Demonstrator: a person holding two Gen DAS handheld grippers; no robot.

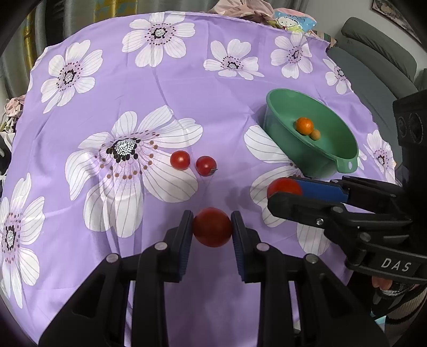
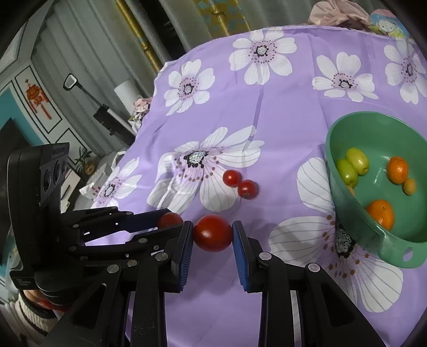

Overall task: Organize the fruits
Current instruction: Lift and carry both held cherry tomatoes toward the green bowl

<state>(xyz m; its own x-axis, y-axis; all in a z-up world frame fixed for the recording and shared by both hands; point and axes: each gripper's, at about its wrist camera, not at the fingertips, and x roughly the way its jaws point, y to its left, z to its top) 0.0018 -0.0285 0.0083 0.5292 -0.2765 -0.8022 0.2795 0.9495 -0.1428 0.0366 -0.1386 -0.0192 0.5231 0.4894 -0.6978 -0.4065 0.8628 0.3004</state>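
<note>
My left gripper (image 1: 212, 225) is shut on a red tomato (image 1: 212, 232), held just above the purple flowered cloth (image 1: 186, 88). To its right, my right gripper (image 1: 280, 190) is shut on a second red tomato (image 1: 285, 185) near the green bowl (image 1: 344, 165). The right wrist view shows the same: right gripper (image 2: 212, 232) on its tomato (image 2: 213, 237), left gripper (image 2: 173, 220) on the other tomato (image 2: 169, 219). Two small tomatoes (image 2: 231, 178) (image 2: 247, 189) lie side by side on the cloth. The tilted bowl (image 2: 331, 138) holds two oranges (image 2: 397, 170), green fruits (image 2: 352, 162) and a small yellow fruit (image 2: 409, 186).
The cloth-covered table drops off at its left edge (image 2: 157, 80) and far edge. A grey sofa (image 1: 373, 58) stands past the right edge. Crumpled fabric (image 1: 240, 8) lies at the far edge. Bare cloth stretches left of and behind the two small tomatoes (image 1: 180, 159).
</note>
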